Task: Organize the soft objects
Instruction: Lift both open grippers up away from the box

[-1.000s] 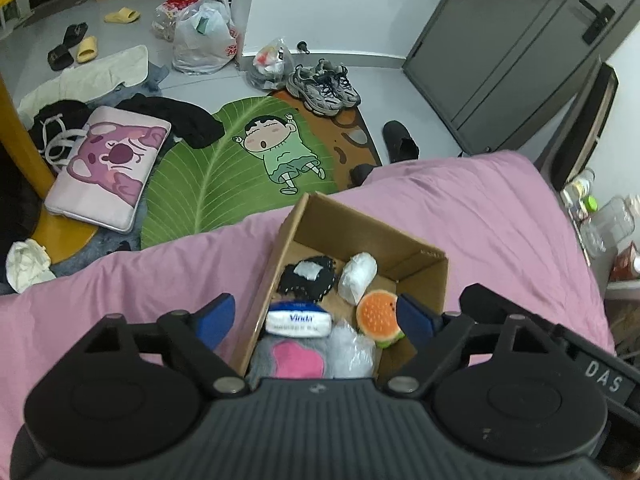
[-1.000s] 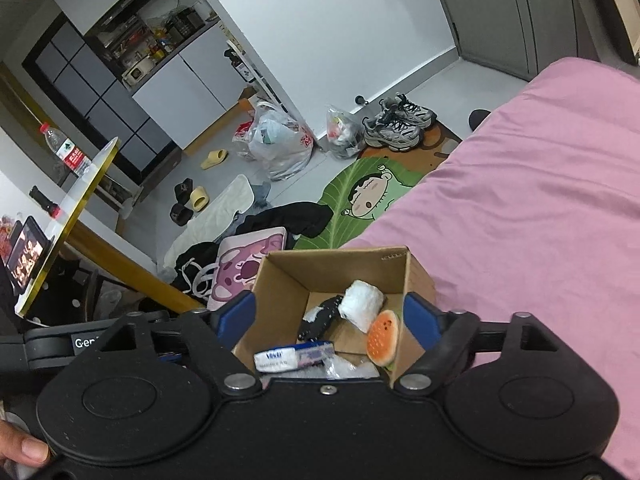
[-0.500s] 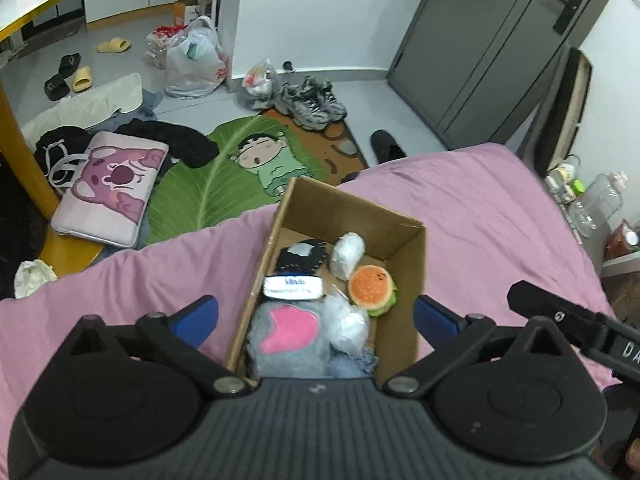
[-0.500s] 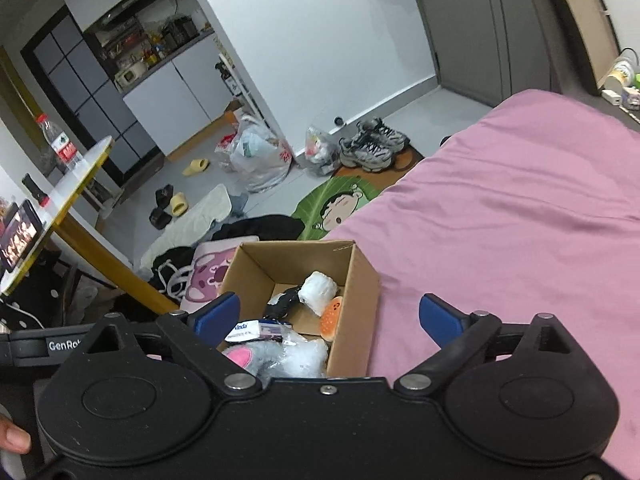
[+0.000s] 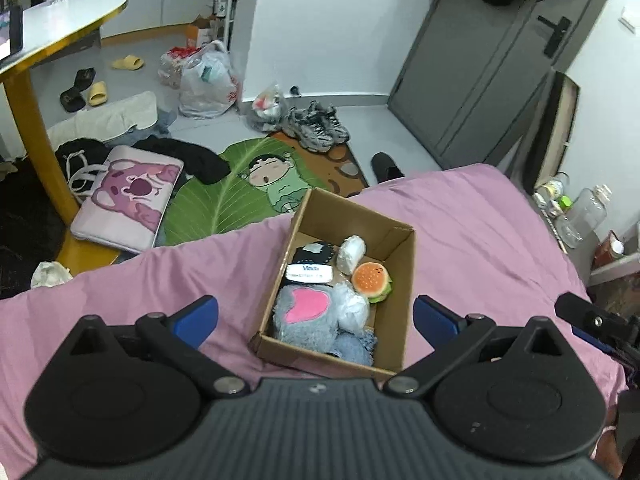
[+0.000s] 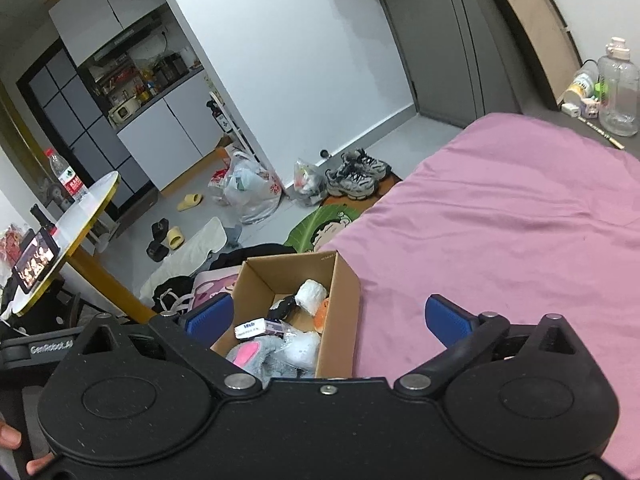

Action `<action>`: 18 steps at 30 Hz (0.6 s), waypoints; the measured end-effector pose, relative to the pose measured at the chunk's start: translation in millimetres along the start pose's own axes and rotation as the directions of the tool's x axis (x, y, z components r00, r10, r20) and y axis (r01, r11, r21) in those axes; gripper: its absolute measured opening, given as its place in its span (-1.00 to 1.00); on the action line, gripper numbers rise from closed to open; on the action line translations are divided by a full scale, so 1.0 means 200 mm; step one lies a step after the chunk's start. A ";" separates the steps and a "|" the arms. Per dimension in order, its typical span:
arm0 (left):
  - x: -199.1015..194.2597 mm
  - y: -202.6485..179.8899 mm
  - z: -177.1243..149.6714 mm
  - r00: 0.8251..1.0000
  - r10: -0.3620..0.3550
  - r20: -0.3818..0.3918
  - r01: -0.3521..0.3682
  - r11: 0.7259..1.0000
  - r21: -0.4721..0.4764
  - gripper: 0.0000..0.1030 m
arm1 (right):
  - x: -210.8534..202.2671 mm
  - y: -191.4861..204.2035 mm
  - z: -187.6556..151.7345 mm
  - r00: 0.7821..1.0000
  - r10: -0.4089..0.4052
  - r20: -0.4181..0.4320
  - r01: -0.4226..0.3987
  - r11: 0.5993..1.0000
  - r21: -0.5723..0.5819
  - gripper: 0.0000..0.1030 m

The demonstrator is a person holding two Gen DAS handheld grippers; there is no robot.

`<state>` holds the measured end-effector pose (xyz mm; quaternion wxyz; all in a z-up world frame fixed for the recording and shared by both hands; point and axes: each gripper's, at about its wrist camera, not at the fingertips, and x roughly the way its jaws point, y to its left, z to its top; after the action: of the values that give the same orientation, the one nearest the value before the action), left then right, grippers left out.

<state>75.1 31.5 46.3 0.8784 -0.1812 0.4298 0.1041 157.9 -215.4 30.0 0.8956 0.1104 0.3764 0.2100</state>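
- Pink bedsheet (image 5: 480, 232) across the lower half of both views, with cluttered grey floor beyond its far edge.
- Cardboard box (image 5: 394, 304) open-topped on the sheet, near centre of the left wrist view; at about 7 o'clock from centre in the right wrist view (image 6: 338, 312).
- Inside the box, at the near end: grey plush with pink heart patch (image 5: 306, 314), touching a white crinkled plastic bag (image 5: 352, 308) at its 3 o'clock and a blue fuzzy cloth (image 5: 354, 346) at its 5 o'clock.
- Toward the far end: tissue pack (image 5: 309, 273), dark pouch (image 5: 314, 253) at its 12 o'clock, white wrapped bundle (image 5: 351, 254) at its 2 o'clock.
- Burger toy (image 5: 372, 280) against the box's right wall, just beside the bundle.
- Left gripper (image 5: 316, 318) spread wide, blue pads (image 5: 196, 318) on either side of the box, holding nothing, raised above the near end.
- Right gripper (image 6: 328, 318) likewise spread wide and empty, left pad (image 6: 210, 316) over the box's left wall, right pad over bare sheet.
- On the floor at 12 o'clock of the box: green leaf rug (image 5: 224, 196), grey sneakers (image 5: 316, 128), white plastic bag (image 5: 206, 80).
- Yellow-legged round table (image 5: 60, 28) at 10 o'clock.
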 end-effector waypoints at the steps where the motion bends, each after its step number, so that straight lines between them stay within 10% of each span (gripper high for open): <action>1: -0.02 0.00 -0.01 1.000 -0.007 0.003 0.007 1.000 0.008 0.99 | -0.02 0.00 0.00 1.000 -0.004 0.000 0.004 1.000 0.004 1.00; 18: -0.37 0.03 -0.13 0.996 -0.068 0.065 0.065 0.996 0.055 0.99 | -0.39 0.08 -0.09 1.000 -0.021 0.016 0.021 0.999 -0.029 1.00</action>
<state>9.7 23.5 88.9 0.8997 -0.1684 0.3967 0.0694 90.8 -235.5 71.3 0.9022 0.0953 0.3673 0.2052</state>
